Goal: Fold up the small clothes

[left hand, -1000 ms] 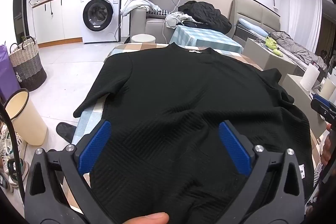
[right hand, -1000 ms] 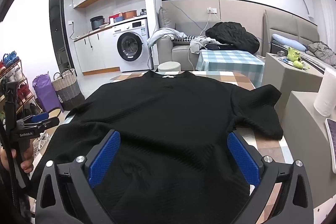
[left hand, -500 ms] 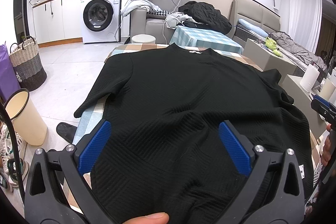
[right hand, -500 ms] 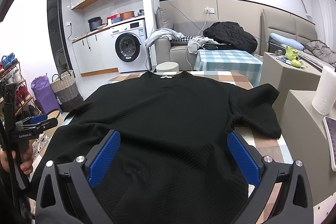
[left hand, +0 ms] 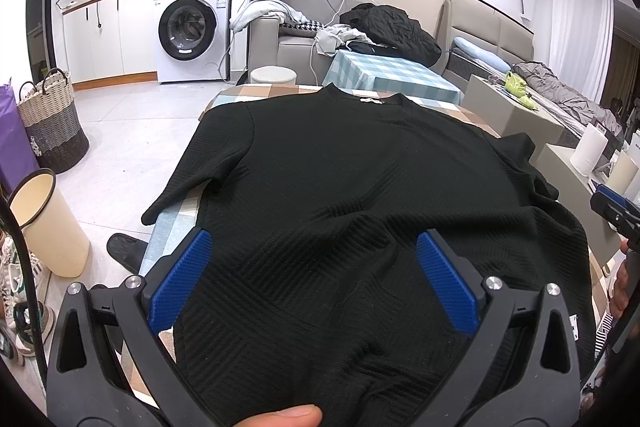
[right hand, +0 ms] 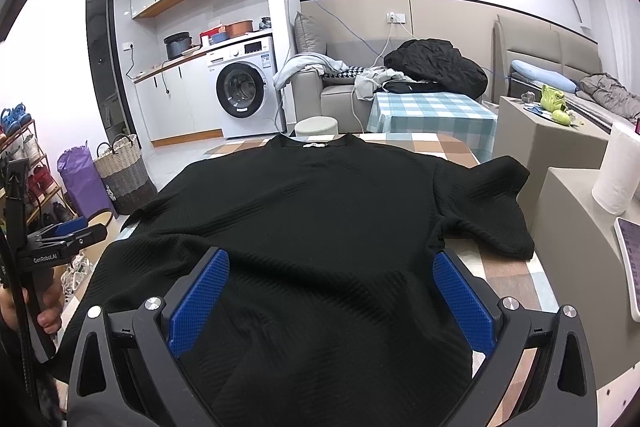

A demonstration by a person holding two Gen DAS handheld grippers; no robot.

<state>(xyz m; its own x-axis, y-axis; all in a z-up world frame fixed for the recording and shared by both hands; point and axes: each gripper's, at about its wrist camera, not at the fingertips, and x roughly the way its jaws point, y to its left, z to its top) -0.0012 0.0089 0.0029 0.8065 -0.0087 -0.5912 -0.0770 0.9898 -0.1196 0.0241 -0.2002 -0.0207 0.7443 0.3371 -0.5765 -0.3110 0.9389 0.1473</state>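
Note:
A black ribbed short-sleeved top (left hand: 340,187) lies spread flat on a checked table, collar at the far end; it also shows in the right wrist view (right hand: 320,211). My left gripper (left hand: 316,259) is open, its blue pads wide apart above the near hem on the left side. My right gripper (right hand: 332,283) is open above the near hem on the right side. Each gripper shows at the edge of the other's view: the right one (left hand: 616,207) and the left one (right hand: 60,239). Neither holds cloth.
The checked table (right hand: 452,147) carries the top. A cream bin (left hand: 48,223) and a woven basket (left hand: 52,123) stand on the floor to the left. Grey boxes with a paper roll (right hand: 614,167) stand at the right. A washing machine (left hand: 188,27) and sofa are behind.
Nothing has visibly changed; both grippers hover in the same place over the hem, with only a slight shift in the right wrist view.

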